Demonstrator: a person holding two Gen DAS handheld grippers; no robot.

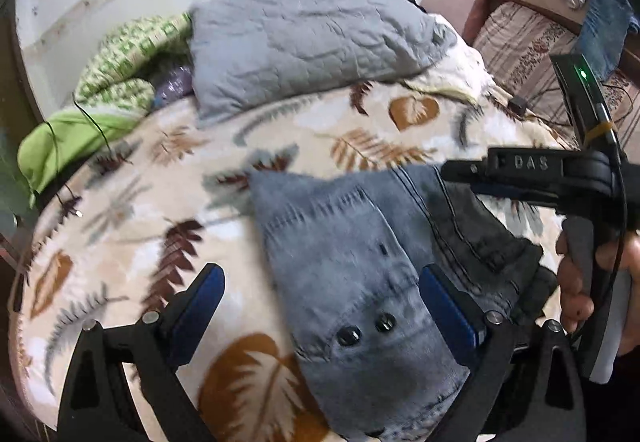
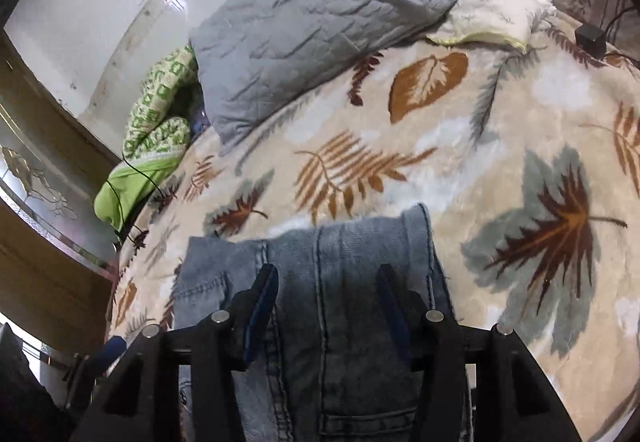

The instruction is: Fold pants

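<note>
Blue denim pants (image 1: pixel 352 266) lie folded on a leaf-patterned blanket (image 1: pixel 132 210) on the bed. My left gripper (image 1: pixel 320 282) is open, its blue-padded fingers spread over the waistband end with two metal buttons. My right gripper (image 2: pixel 326 282) is open over the pants (image 2: pixel 344 274), one finger each side of a seam. The right gripper also shows in the left wrist view (image 1: pixel 472 174), held by a hand at the right edge over the pants' far side.
A grey quilted pillow (image 1: pixel 312 38) lies at the head of the bed, with green patterned bedding (image 1: pixel 128 58) to its left. A sofa (image 1: pixel 528 26) with clothes stands at the far right. A thin black cable (image 1: pixel 80 118) crosses the left edge. A small black box (image 2: pixel 590 34) sits on the blanket.
</note>
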